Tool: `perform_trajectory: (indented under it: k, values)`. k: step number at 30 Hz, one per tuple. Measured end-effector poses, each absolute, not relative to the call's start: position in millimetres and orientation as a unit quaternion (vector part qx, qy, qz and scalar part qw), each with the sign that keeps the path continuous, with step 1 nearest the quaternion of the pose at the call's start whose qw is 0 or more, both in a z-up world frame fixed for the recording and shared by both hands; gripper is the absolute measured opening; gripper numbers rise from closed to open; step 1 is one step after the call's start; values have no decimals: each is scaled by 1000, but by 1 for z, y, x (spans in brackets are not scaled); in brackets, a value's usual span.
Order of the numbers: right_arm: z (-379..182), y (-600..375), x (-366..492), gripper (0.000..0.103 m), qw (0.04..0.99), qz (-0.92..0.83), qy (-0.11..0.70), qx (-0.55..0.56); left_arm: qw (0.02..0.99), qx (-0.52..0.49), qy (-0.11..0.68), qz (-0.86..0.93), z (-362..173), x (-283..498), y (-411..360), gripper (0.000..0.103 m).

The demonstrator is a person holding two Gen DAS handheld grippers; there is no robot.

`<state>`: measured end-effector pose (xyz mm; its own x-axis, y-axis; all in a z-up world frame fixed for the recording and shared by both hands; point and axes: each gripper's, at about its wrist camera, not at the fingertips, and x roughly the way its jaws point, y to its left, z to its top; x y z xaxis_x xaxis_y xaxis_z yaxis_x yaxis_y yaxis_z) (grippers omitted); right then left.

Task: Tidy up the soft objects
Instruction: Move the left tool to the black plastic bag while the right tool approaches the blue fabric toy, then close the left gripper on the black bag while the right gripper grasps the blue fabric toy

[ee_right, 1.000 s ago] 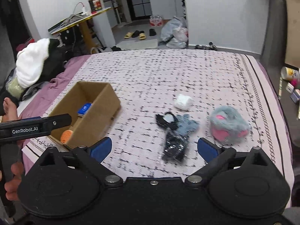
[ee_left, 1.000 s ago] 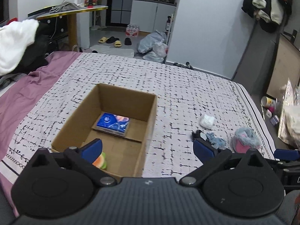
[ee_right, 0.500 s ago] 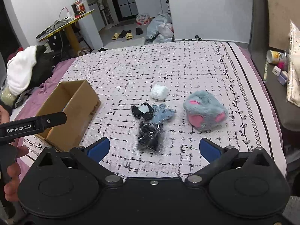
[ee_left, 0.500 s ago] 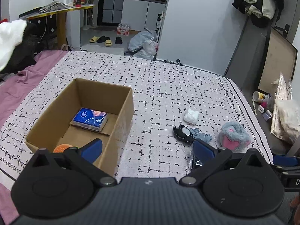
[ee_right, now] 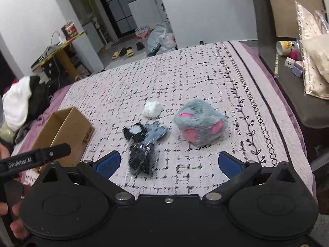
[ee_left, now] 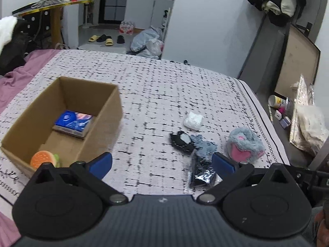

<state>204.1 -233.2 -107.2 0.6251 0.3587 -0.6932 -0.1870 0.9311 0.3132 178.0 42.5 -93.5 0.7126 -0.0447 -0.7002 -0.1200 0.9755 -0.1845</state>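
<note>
A cardboard box (ee_left: 107, 111) stands on the bed at the left, holding a blue packet (ee_left: 74, 121) and a burger toy (ee_left: 42, 159). Right of it lie a white wad (ee_left: 193, 120), a black piece (ee_left: 181, 141), a blue-grey cloth (ee_left: 203, 146), a black item in clear plastic (ee_left: 202, 171) and a grey-pink plush (ee_left: 244, 146). My left gripper (ee_left: 162, 163) is open and empty, between box and pile. My right gripper (ee_right: 168, 162) is open and empty, just before the plastic-wrapped item (ee_right: 141, 158) and the plush (ee_right: 200, 123). The box (ee_right: 67, 131) also shows at its left.
The patterned bedspread (ee_right: 205, 78) ends at the right against a dark ledge with a cup (ee_right: 285, 48) and bagged pillows (ee_right: 314, 61). Piled clothes (ee_right: 18, 103) lie at the bed's far left. The left gripper's body (ee_right: 35, 157) shows in the right wrist view.
Both grippers have moved right, away from the box and toward the pile of soft items. The right one has come closer to the plush. Both stay open and empty.
</note>
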Motion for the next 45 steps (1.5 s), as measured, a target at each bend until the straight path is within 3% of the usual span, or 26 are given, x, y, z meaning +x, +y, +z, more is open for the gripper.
perform_trajectory:
  k: [9, 15, 22, 35, 38, 40, 45]
  values:
    - [-138, -246, 223, 88, 879, 165, 420, 156, 912, -89, 400, -4, -112, 199, 14, 101]
    - [-156, -249, 238, 71, 865, 180, 428, 192, 904, -96, 416, -22, -131, 215, -2, 100]
    - [-173, -249, 253, 64, 851, 188, 433, 230, 900, -90, 426, -30, -150, 232, -13, 99]
    - [-191, -249, 274, 64, 835, 189, 434, 281, 887, -86, 451, -54, -183, 259, -26, 92]
    - [-193, -243, 279, 64, 834, 191, 436, 279, 883, -101, 456, -49, -190, 261, -20, 83]
    - [-195, -239, 282, 64, 834, 192, 435, 279, 880, -111, 458, -55, -193, 262, -16, 68]
    - [-201, -225, 290, 62, 832, 197, 437, 279, 884, -116, 450, -58, -190, 263, -11, 45]
